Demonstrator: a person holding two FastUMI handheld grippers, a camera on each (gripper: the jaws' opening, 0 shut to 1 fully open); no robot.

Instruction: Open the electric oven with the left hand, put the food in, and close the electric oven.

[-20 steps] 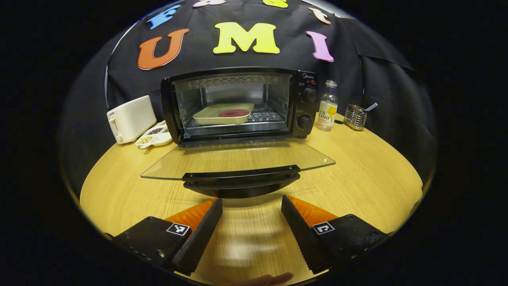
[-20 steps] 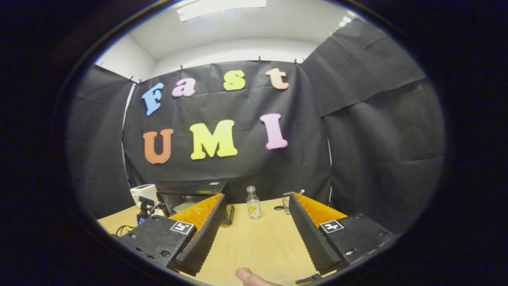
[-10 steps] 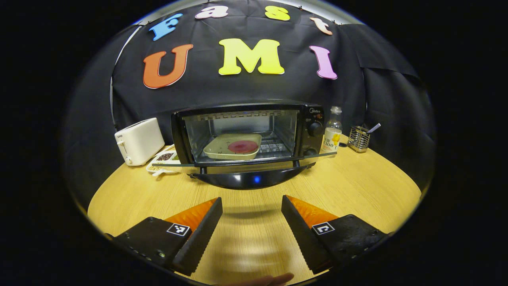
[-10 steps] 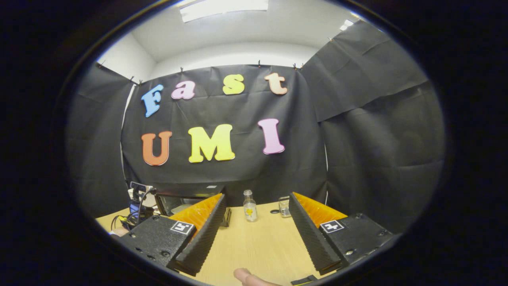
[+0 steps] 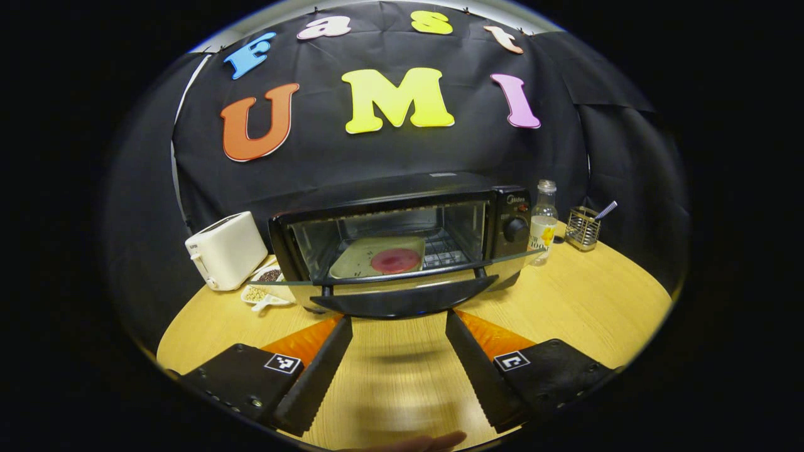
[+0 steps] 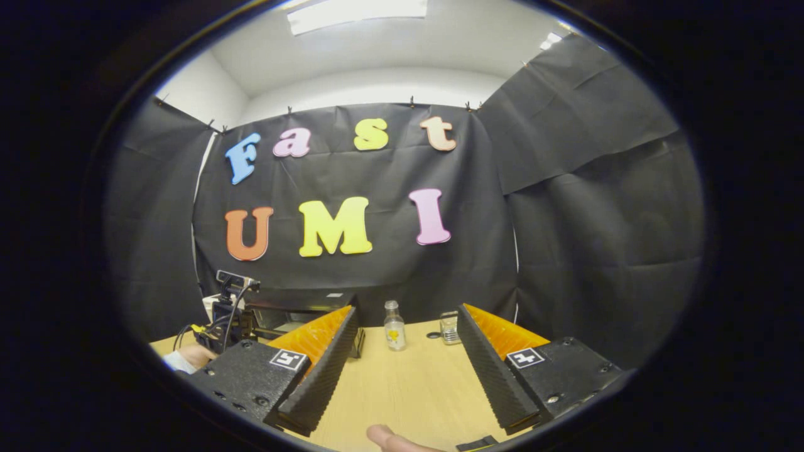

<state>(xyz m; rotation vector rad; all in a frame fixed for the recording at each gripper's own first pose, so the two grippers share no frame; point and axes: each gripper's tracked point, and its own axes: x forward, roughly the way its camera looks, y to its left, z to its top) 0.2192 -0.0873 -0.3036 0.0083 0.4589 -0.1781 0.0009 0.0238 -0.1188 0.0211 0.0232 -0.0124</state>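
Toaster, far left on counter. Oven, centre: food tray inside on rack; door partly raised, not latched. Bottle, right. Left hand-held gripper spread beneath door handle; right hand-held gripper spread, idle. Remaining, by judgement: shutting door.

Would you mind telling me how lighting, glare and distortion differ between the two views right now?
Left gripper view: fisheye bends the table edge into an arc; the oven interior is dim, its glass door reflecting the tabletop; a soft shadow lies between the left claw fingers. Right gripper view: the ceiling light is overexposed, the wall bulges outward, the bottle stays sharp.
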